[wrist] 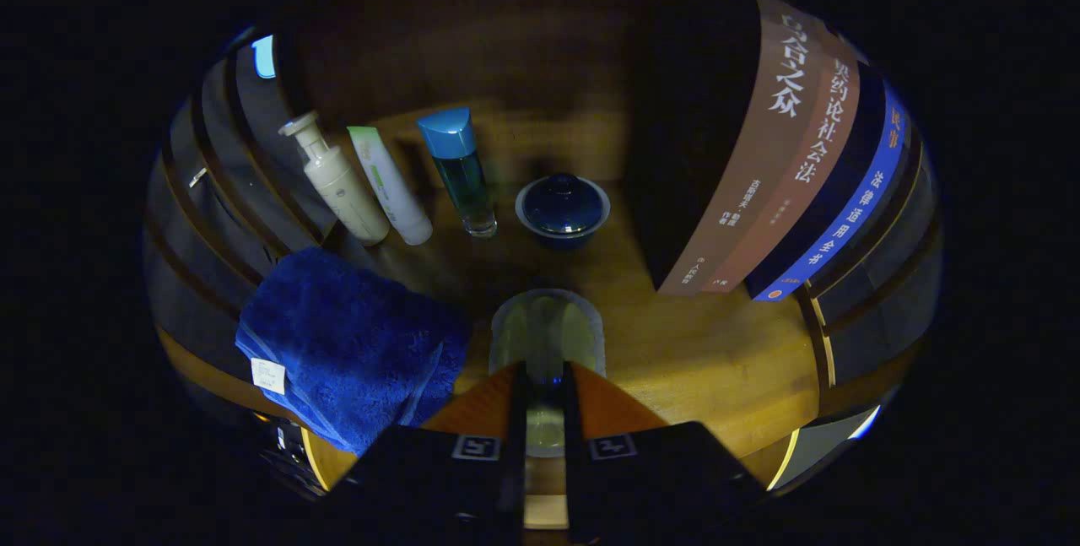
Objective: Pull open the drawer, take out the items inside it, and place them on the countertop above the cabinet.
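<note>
A: Left to right on the countertop [717, 360] — pump bottle [337, 183], tube [390, 187] and blue-capped bottle [460, 170] stand in a row near the back, close together but apart. My guess: parked back there so the front stays free for drop-offs.

B: The towel [350, 343]?

A: Blue, thick pile, folded, small white tag on the near corner. It droops over the front edge, left of the fingers. Soft — will sag if lifted.

B: Gripper [547, 381] state?

A: Fingers nearly together, pinching the near rim of a pale glass cup [547, 331] — one finger seems inside the wall, one outside. Looks clenched on it. Cup sits low over the wood, just ahead of the fingers; touching or hovering, can't tell.

B: Beyond that?

A: Small lidded bowl [563, 208], dark glossy dome, smooth. Right of it, books [785, 166] upright, spines out, matte paper.

B: Drawer?

A: Can't say from here. The cup is the item in hand, likely being set down.
</note>
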`<state>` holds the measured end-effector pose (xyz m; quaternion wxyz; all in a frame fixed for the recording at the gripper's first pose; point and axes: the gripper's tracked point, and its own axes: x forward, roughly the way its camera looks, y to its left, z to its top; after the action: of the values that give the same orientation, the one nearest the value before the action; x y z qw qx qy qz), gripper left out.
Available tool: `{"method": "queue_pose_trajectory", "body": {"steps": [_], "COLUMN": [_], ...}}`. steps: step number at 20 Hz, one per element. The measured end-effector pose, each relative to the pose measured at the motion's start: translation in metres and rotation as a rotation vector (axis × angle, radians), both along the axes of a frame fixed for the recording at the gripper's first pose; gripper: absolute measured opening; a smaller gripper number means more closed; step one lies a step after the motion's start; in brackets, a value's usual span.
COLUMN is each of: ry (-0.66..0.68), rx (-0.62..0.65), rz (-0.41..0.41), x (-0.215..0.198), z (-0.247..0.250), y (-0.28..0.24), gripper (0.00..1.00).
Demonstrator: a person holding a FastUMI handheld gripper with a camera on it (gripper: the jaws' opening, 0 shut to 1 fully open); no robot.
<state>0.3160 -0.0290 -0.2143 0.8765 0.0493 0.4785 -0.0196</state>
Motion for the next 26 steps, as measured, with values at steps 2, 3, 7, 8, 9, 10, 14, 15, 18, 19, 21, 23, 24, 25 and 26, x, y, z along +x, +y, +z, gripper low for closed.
{"method": "queue_pose_trajectory", "body": {"steps": [2, 3, 7, 8, 9, 10, 14, 15, 18, 19, 21, 23, 24, 25, 26], "ry": [-0.01, -0.014, -0.024, -0.036, -0.056, -0.082, -0.191, -0.214, -0.353, -0.409, -0.5, -0.59, -0.633, -0.663, -0.692], "rx": [0.022, 0.03, 0.038, 0.045, 0.053, 0.056, 0.055, 0.047, 0.051, 0.057, 0.049, 0.054, 0.049, 0.032, 0.018], "rz": [-0.008, -0.01, -0.02, -0.023, -0.026, -0.027, -0.003, 0.004, 0.008, 0.008, 0.009, 0.03, 0.039, 0.044, 0.051], "x": [0.003, 0.003, -0.005, -0.008, -0.012, -0.018, -0.06, -0.075, -0.118, -0.134, -0.172, -0.209, -0.226, -0.244, -0.259], "z": [0.003, 0.003, 0.005, 0.008, 0.013, 0.018, 0.034, 0.036, 0.055, 0.064, 0.074, 0.076, 0.075, 0.07, 0.064], "y": [0.002, 0.003, 0.0, 0.001, 0.002, 0.002, 0.012, 0.014, 0.021, 0.022, 0.024, 0.031, 0.033, 0.033, 0.032], "gripper": [0.38, 0.49, 0.89, 0.99, 0.99, 0.99, 0.99, 1.0, 0.99, 0.99, 0.99, 0.99, 0.99, 0.99, 0.99]}}
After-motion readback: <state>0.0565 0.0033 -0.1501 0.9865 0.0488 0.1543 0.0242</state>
